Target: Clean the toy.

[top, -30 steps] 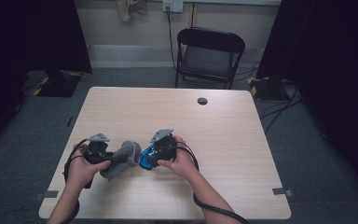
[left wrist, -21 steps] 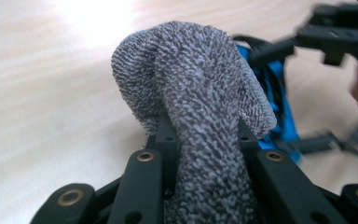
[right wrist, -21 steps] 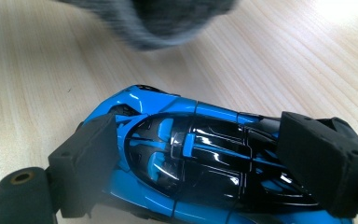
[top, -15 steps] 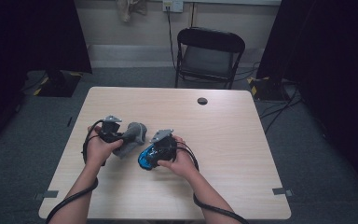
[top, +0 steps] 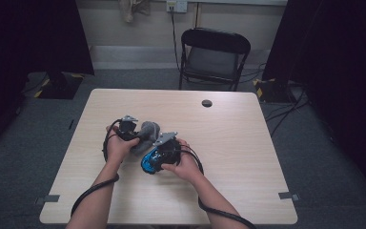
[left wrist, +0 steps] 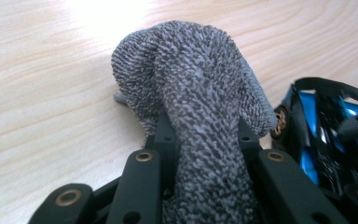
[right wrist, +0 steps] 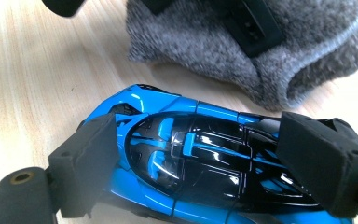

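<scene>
The left hand-held gripper (top: 134, 132) pinched the grey cloth (left wrist: 200, 93) just beside the blue car (right wrist: 200, 158), which the right hand-held gripper (top: 158, 155) clamped on the desk (top: 248, 143).

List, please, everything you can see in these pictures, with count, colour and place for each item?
Sock: one, grey and fuzzy, clamped between the left gripper's jaws, its free end bunched over the table beside the toy car.
Toy car: one, blue and black, gripped between the right gripper's pads near the table's middle.
Table: one, light wood.
Round cap: one, dark, on the table's far side.
Folding chair: one, black, behind the table.
Tape marks: two, grey, near the table's front corners.
Left gripper: one, black, shut on the sock.
Right gripper: one, black, shut on the toy car.
Hands: two, one on each gripper.
</scene>
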{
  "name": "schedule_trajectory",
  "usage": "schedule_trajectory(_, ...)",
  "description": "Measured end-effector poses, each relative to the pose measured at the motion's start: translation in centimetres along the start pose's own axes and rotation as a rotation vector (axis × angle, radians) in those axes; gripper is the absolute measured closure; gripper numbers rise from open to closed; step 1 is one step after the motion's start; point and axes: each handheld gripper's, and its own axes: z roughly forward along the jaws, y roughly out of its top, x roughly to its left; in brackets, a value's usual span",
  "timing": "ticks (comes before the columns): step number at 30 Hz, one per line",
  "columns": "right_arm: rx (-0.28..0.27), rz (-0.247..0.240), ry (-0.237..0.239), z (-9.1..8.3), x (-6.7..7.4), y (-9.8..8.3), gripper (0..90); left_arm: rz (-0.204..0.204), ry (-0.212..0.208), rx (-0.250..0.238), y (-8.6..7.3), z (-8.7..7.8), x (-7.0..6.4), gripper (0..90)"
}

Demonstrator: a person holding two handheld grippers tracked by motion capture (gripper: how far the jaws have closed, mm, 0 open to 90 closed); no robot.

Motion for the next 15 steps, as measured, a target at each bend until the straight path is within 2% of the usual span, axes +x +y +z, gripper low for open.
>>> schedule_trajectory(3, 0.004, 0.001, 0.003, 0.0, 0.0, 0.1, 13.0, -0.018, 0.000, -0.013, 0.1, 0.5, -0.3, 70.1)
schedule_trajectory(6, 0.008, 0.002, 0.002, 0.0, 0.0, 0.1, 13.0, 0.008, -0.001, 0.007, 0.3, 1.0, -0.7, 70.1)
schedule_trajectory(11, 0.005, 0.003, 0.001, 0.0, 0.0, 0.1, 13.0, 0.026, -0.008, 0.019, 0.4, 1.8, -1.1, 66.5)
schedule_trajectory(14, 0.007, 0.002, 0.002, 0.0, 0.0, 0.1, 13.0, 0.016, -0.012, 0.013, 0.2, 1.9, -1.2, 64.5)
schedule_trajectory(15, 0.007, 0.002, 0.003, 0.0, 0.0, 0.1, 13.0, -0.002, -0.019, 0.011, 0.2, 1.8, -1.2, 62.7)
